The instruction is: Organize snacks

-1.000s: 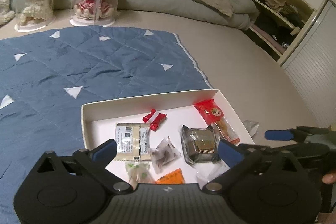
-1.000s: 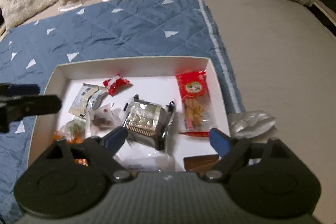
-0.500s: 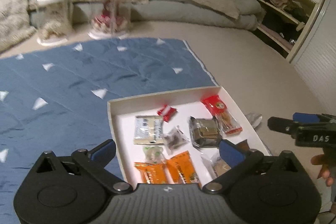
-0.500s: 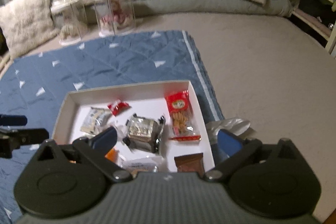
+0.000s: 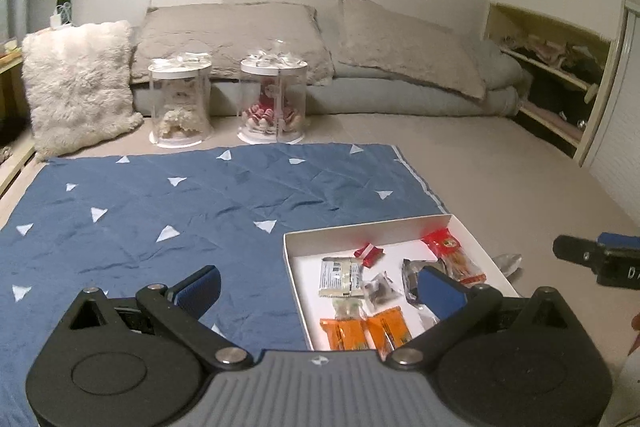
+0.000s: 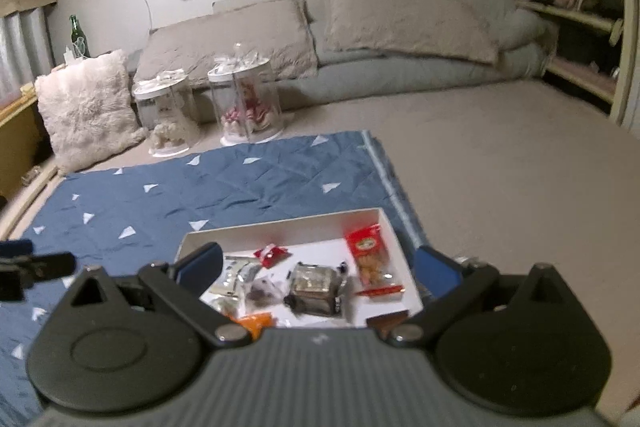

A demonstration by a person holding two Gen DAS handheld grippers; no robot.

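Hovering grippers: left gripper (image 5: 318, 287) and right gripper (image 6: 318, 265), both spread wide and holding nothing.
Box: white box (image 5: 362, 227) lies below them on the blue quilt (image 5: 160, 211) (at its right edge).
Snacks: orange packets (image 5: 364, 331) nearest, silver pack (image 6: 316, 285) mid-box, red packet (image 5: 450, 253) at the right wall.
Beyond: two clear jars (image 5: 228, 103), then grey cushions (image 5: 316, 35).

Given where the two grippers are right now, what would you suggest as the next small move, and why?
Probably lower the right gripper toward the silver wrapper lying on the carpet just outside the white box. Both grippers are open and empty, the left gripper hovers over the blue quilt, and that wrapper looks like the only snack outside the box.
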